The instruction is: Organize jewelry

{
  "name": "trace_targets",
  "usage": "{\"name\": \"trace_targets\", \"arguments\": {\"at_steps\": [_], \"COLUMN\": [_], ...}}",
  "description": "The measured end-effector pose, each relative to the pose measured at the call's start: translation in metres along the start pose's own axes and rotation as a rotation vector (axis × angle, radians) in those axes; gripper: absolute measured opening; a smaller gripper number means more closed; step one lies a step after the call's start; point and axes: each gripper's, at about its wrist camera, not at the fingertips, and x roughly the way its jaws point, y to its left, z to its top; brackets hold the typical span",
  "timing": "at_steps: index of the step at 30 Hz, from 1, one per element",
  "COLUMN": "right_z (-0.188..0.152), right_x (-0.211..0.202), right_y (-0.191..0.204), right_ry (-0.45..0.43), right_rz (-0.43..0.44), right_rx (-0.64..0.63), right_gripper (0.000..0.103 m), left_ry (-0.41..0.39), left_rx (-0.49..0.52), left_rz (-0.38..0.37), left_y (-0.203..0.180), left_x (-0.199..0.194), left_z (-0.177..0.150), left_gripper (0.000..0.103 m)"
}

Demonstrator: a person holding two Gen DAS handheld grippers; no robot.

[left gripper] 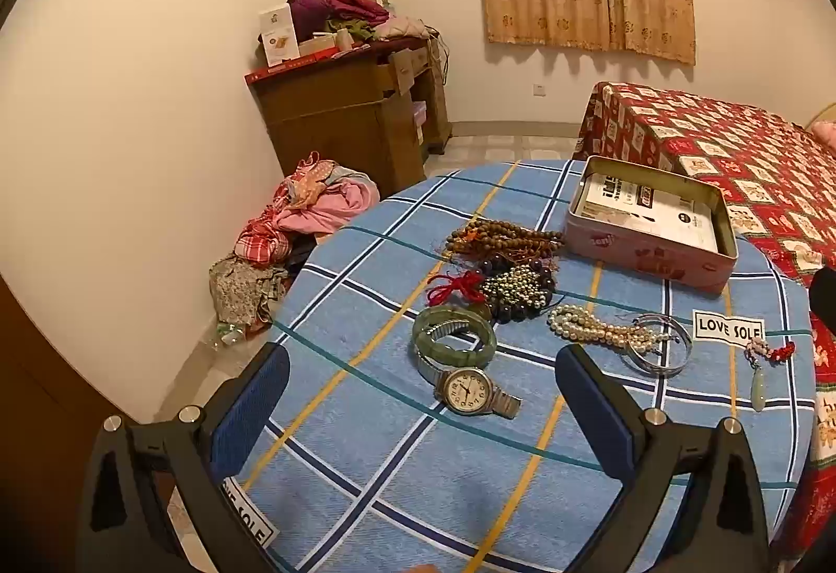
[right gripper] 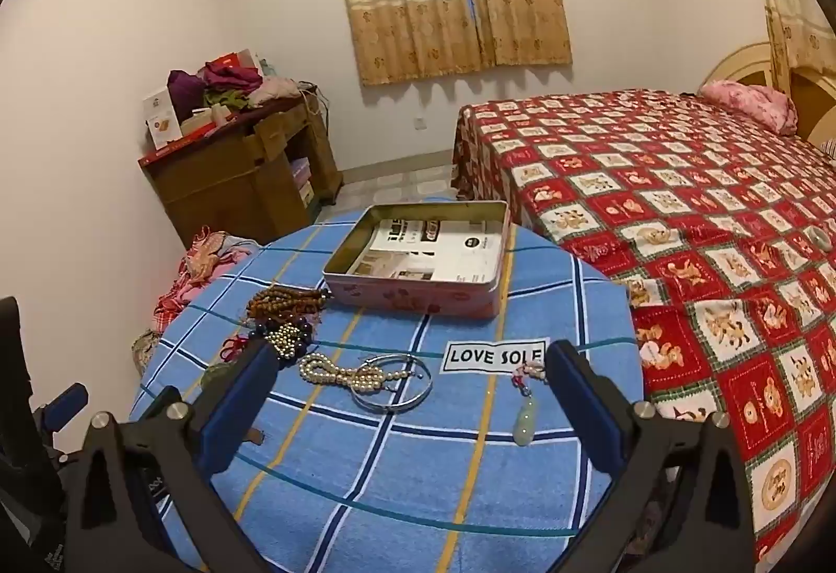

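Jewelry lies on a round table with a blue plaid cloth (left gripper: 366, 468). A wristwatch (left gripper: 467, 390), a green jade bangle (left gripper: 453, 337), brown bead strands (left gripper: 501, 238), a dark and gold bead pile (left gripper: 517, 293), a pearl necklace (left gripper: 595, 330), silver bangles (left gripper: 661, 348) and a jade pendant (left gripper: 758, 382) show in the left wrist view. An open pink tin (left gripper: 648, 254) holds paper. My left gripper (left gripper: 423, 374) is open above the watch. My right gripper (right gripper: 413, 374) is open above the silver bangles (right gripper: 392, 387), with the pearls (right gripper: 339, 374), pendant (right gripper: 524, 421) and tin (right gripper: 418, 296) ahead.
A bed with a red patterned cover (right gripper: 705, 259) stands right of the table. A wooden cabinet (left gripper: 345, 113) with clothes on top stands by the far wall. A heap of clothes (left gripper: 292, 233) lies on the floor left of the table. A "LOVE SOLE" label (right gripper: 494, 356) is on the cloth.
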Motion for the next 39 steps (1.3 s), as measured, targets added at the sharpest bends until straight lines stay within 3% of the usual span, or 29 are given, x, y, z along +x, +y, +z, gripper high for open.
{"name": "trace_targets", "arguments": {"at_steps": [6,18,22,39], "right_z": [-0.001,0.001,0.001,0.000], "right_x": [-0.004,-0.005,-0.005,-0.007], "right_y": [-0.003,-0.005,-0.004,-0.003], "right_ry": [-0.017,-0.035,-0.037,-0.033], "right_rz": [0.001,-0.054,-0.087,-0.092], "right_rx": [0.004,-0.004,-0.019,-0.028], "right_gripper": [0.103,0.103,0.103,0.103], "left_ry": [0.022,-0.023,-0.047,-0.072], "left_rx": [-0.005,-0.025,-0.034,-0.047], "left_rz": [-0.028,-0.074,-0.072,-0.083], "left_y": [0.000,0.000,0.004,0.011], "left_x": [0.002,-0.007,-0.014,-0.023], "left_z": [-0.003,-0.004,0.001,0.000], "left_gripper": [0.101,0.101,0.101,0.101]}}
